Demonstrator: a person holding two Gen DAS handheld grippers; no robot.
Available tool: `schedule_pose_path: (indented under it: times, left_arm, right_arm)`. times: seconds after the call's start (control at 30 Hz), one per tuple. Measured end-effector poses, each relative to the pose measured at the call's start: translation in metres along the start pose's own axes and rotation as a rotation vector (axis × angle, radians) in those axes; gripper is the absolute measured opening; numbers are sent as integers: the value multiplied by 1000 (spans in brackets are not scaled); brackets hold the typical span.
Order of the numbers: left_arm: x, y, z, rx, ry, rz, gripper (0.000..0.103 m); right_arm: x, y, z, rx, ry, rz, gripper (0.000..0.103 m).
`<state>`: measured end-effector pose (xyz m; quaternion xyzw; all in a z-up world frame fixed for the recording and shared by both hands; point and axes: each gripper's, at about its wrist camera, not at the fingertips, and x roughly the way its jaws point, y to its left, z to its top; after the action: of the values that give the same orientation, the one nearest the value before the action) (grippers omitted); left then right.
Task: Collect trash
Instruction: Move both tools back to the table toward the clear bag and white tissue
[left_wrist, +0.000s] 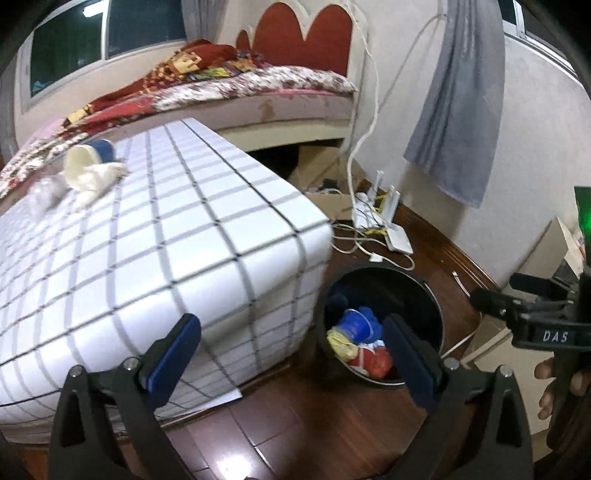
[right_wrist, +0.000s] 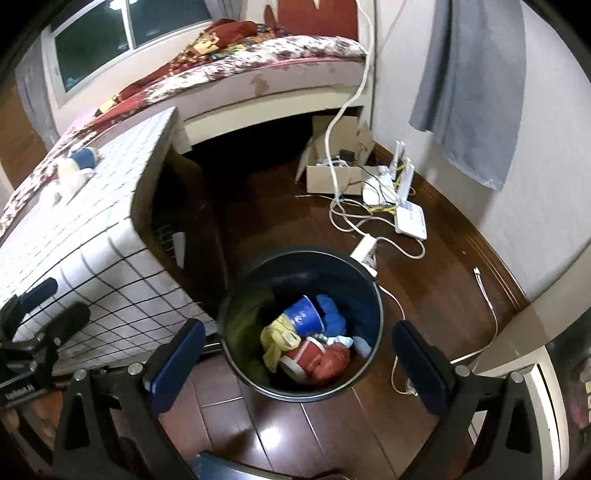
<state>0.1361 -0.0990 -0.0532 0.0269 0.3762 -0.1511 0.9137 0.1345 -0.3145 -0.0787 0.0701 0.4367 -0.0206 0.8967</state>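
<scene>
A dark round bin (right_wrist: 351, 288) stands on the wooden floor beside the table. It holds a blue cup (right_wrist: 304, 315), a red cup (right_wrist: 314, 360), a yellow wrapper (right_wrist: 277, 339) and blue cloth. My right gripper (right_wrist: 299, 362) hangs open over the bin with nothing between its fingers. My left gripper (left_wrist: 291, 354) is open and empty too, straddling the table's corner and the bin (left_wrist: 424, 295). On the grid-patterned table (left_wrist: 221, 240), far left, lie a white cup (left_wrist: 79, 160), a blue cup (left_wrist: 103, 147) and crumpled tissue (left_wrist: 92, 181). The right gripper (left_wrist: 495, 288) shows at the right edge, held by a hand.
A bed (right_wrist: 258, 59) with a flowered cover stands behind the table. A cardboard box (right_wrist: 332, 177), white routers (right_wrist: 406, 214), a power strip (right_wrist: 364, 251) and loose cables lie on the floor by the wall. A grey cloth (right_wrist: 472, 92) hangs on the wall.
</scene>
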Motion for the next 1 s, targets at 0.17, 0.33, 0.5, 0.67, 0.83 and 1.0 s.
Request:
schedule_pose_path:
  times: [0.17,0.33,0.5,0.67,0.83,1.0]
  left_arm:
    - [-16,24,5,-31,-31,39,100]
    - [-29,54,8,-63,-62,87,100]
    - [-43,92,11,-116,-89,118,100]
    - [-56,132,12,-162,-117,165,100]
    - [-67,180,6,-206,-123,224,100]
    - [-74,226,0,-274,-128,250,100]
  right_arm:
    - [-6,22,10,-32,-30,23,102]
    - [-9,55,22,-75,-61,67,102]
    - [-8,97,35,-137,-94,101,102]
    - [-6,144,50,-183,-142,148,102]
    - [-1,192,62,-199,-145,253,102]
    - [1,252,72,-277,-157,262,102]
